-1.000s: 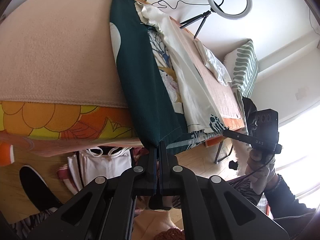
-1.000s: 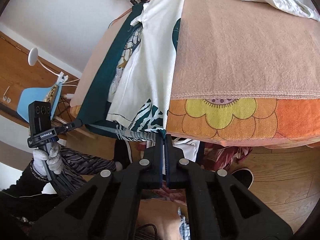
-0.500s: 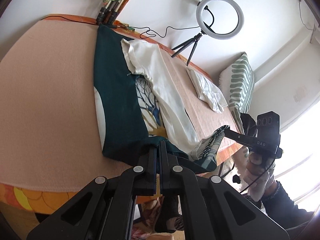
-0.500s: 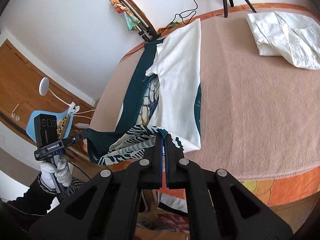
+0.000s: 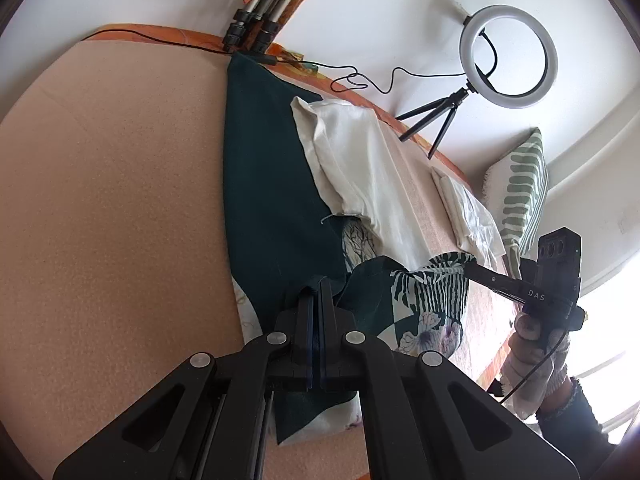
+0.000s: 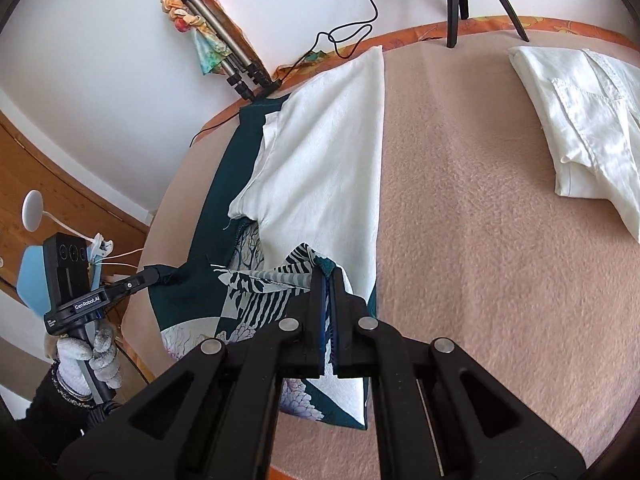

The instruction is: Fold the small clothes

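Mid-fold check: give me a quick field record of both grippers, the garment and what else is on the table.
left gripper: shut on the garment's near hem corner
right gripper: shut on the other hem corner
garment: dark green printed, white side showing, hem lifted over the body
table cover: pink blanket
folded white garment: lies apart, on the right
ring light: at the far edge

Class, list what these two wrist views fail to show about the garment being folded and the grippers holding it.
- Left wrist view: the left gripper covers the hem of the dark green printed garment it pinches.
- Right wrist view: the right gripper hides its pinched corner.
- Both views: the garment's underside is unseen.
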The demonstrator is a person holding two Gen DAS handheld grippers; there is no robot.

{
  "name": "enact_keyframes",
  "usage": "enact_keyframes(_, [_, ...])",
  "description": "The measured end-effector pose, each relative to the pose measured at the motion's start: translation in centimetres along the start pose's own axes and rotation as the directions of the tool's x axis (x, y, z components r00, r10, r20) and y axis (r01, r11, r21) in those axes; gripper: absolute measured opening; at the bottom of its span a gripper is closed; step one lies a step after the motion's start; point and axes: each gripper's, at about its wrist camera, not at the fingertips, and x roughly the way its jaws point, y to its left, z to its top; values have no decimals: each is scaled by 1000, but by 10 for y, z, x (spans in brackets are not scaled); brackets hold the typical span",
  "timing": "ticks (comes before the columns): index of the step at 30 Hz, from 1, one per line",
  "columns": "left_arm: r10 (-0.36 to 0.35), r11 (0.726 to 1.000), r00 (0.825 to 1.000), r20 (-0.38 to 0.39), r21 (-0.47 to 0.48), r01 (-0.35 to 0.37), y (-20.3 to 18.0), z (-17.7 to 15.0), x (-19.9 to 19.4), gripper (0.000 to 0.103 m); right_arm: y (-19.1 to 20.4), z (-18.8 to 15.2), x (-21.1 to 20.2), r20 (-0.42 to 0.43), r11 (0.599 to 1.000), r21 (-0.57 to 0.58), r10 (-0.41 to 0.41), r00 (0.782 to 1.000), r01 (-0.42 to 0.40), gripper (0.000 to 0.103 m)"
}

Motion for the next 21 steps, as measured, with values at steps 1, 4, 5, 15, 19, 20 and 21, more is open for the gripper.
enact_keyframes(1, [11,1000,1000,0,1,-11,3,2,3,0,-1,4,6,-8,1000,0,-4,1000,4,3])
enact_keyframes(4, [17,1000,1000,-6,-15,-17,12,6,11,0,-5,13,21,-27,1000,-12,-18,999,18,3])
enact_keyframes(5, [21,1000,1000,-5,-16,-21,14,8,13,0,-5,15,25,-30,1000,-17,-27,999,27,3])
enact_keyframes(15, [105,994,992,74,-6,-105,21,20,-9,26,-12,30,24,-8,1000,-12,-28,1000,28,22])
enact_keyframes(19, [104,991,992,64,72,-109,11,12,-14,26,-3,23,7,32,993,-85,-82,996,84,37])
enact_keyframes(20, [106,990,993,57,89,-111,7,10,-12,26,0,20,5,33,991,-101,-89,995,92,37])
enact_keyframes(21, [113,988,992,51,102,-117,4,9,-11,26,3,18,4,29,988,-120,-94,995,97,37])
